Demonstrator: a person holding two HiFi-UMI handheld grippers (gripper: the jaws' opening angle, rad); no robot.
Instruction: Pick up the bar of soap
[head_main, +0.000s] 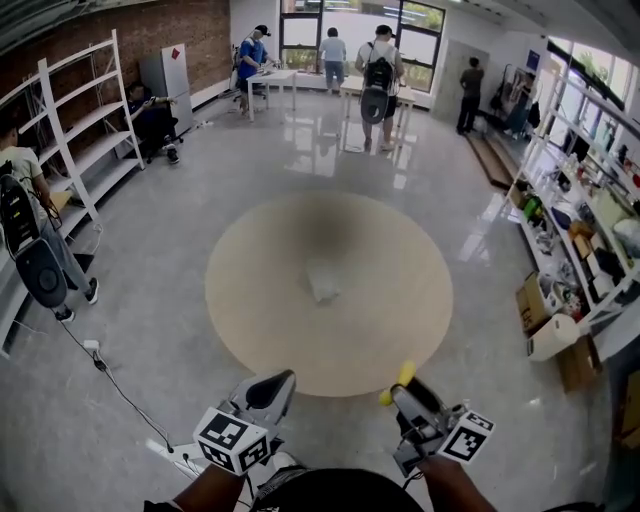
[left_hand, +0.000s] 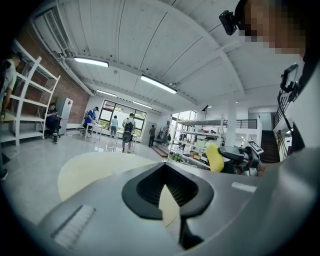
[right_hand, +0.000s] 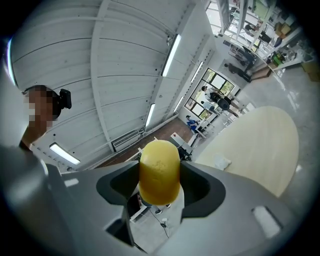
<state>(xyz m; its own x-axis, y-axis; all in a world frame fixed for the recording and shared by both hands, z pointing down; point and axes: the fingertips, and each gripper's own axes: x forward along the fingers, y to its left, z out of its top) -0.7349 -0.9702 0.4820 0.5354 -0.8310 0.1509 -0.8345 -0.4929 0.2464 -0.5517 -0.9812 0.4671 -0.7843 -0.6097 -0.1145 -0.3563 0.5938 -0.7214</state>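
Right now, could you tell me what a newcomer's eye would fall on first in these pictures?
The yellow bar of soap, clamped between the right gripper's jaws at the bottom of the head view. Then the big round beige table ahead, with a small pale crumpled thing near its middle; the left gripper holds nothing.

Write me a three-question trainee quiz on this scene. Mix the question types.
1. True or false: the left hand-held gripper has nothing between its jaws.
2. Where is the bar of soap?
A) in the left hand-held gripper
B) between the jaws of the right hand-held gripper
C) lying on the round table
3. Fill in: the soap is ___ in colour.

Key: 1 true; 2 B; 3 yellow.
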